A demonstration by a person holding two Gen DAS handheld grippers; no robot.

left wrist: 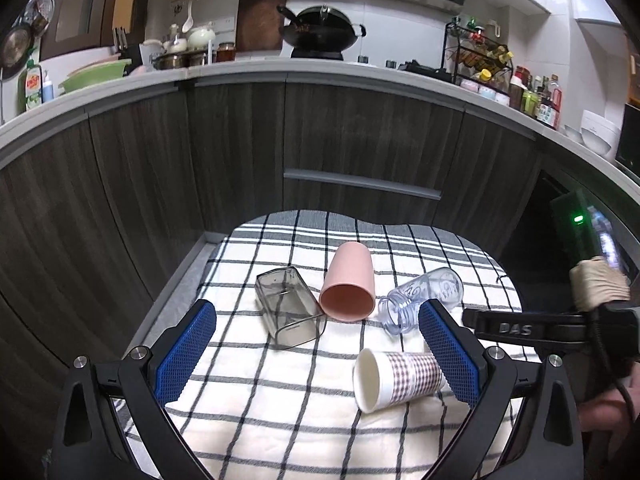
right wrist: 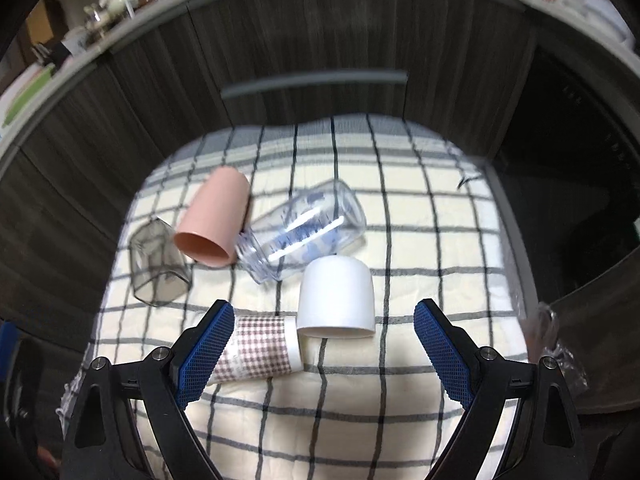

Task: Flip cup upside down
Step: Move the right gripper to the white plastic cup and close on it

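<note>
Several cups lie on a checked cloth [left wrist: 280, 420]. A pink cup [left wrist: 349, 283] lies on its side, mouth toward me; it also shows in the right wrist view [right wrist: 214, 218]. A checked paper cup [left wrist: 396, 378] lies on its side, also in the right wrist view [right wrist: 260, 350]. A white cup [right wrist: 336, 298] stands upside down, seen only in the right wrist view. My left gripper [left wrist: 316, 316] is open and empty above the cloth. My right gripper [right wrist: 324, 316] is open and empty, just short of the white cup.
A smoky square glass [left wrist: 289, 306] and a clear bottle [left wrist: 422, 299] lie on their sides by the pink cup. Dark wood cabinets [left wrist: 240, 140] with a grey handle [left wrist: 360, 184] stand behind the cloth. The right gripper's body [left wrist: 560, 328] shows at the right.
</note>
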